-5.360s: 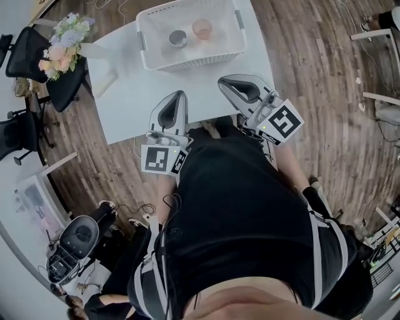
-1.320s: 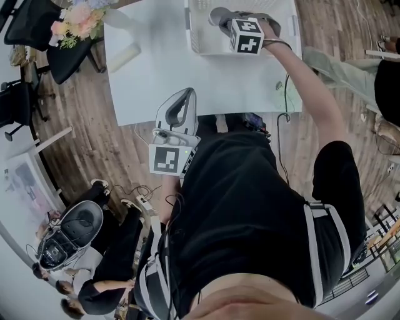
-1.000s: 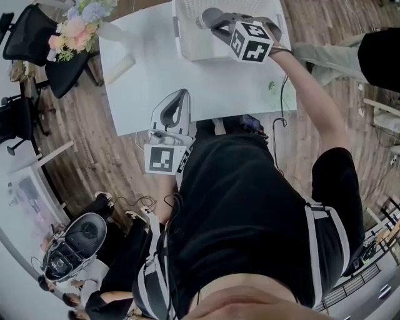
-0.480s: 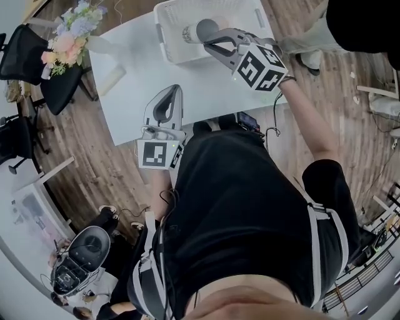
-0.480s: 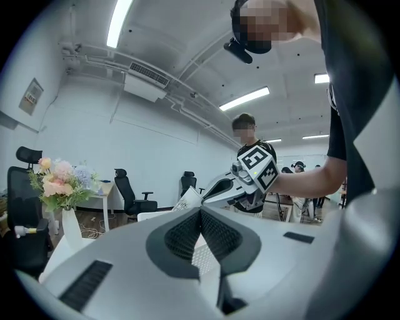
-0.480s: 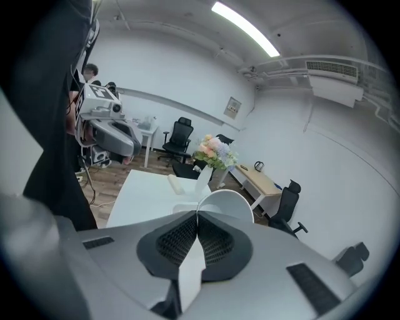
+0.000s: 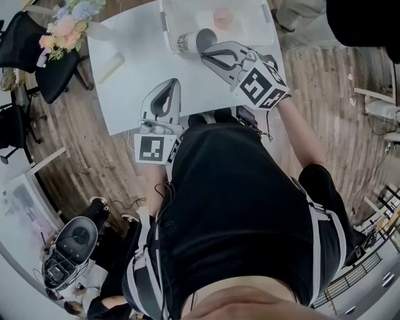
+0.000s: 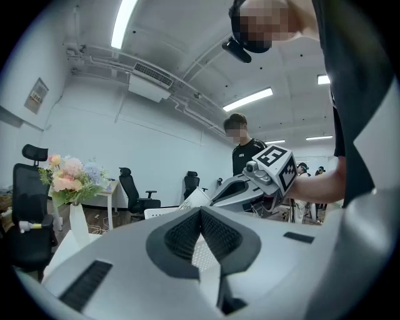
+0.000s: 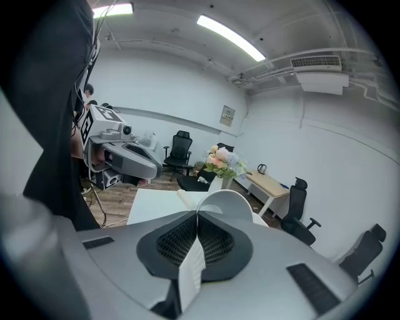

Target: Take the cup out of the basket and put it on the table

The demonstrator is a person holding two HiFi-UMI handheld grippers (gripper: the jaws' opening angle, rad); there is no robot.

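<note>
White desk on wood-plank flooring is viewed from above. A white slatted plastic basket is set at its far edge, and a pink translucent cup is seen upright inside it.

The grey metal cup is carried by the right tongs, which are pinched on its wall at the rim. This is confirmed in the right gripper view, where the curved rim stands directly beyond the closed tips. The cup is held tipped on its side, mouth end toward the tongs, over the basket's near left corner. Whether it is fully clear of the basket wall cannot be told.

The rim pinch is judged a consequence of the basket walls, which leave little room for a grasp round the body.

The left tongs are pressed together on nothing and are held low over the near desk edge. They are judged to be parked there, out of the carrying path.

Bare desk is available between basket and left tongs for the set-down. Step in hand, as judged: transfer out of the basket. The cup is to be righted before release, or it may roll.
</note>
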